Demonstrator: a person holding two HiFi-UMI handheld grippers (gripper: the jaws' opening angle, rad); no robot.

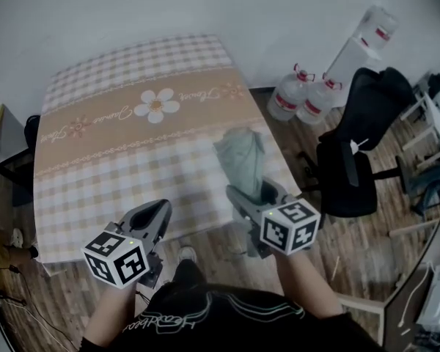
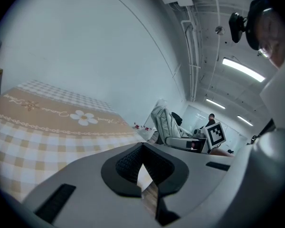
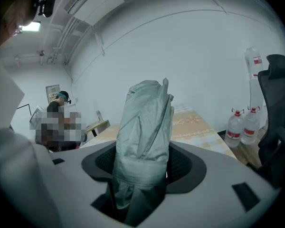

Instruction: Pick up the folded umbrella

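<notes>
Grey-green folded umbrella (image 3: 145,127): clamped in my right gripper (image 1: 255,196), long axis running straight out from the jaws, over the table's (image 1: 95,167) near right corner.
Left gripper (image 1: 158,213): jaws together, empty, near left.

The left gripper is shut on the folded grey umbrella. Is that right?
Not quite. It is the right gripper that is shut on the folded grey umbrella, as the right gripper view shows. The left gripper holds nothing.

Checked table (image 1: 95,189), water jugs (image 1: 287,97), office chair (image 1: 350,176)
</notes>
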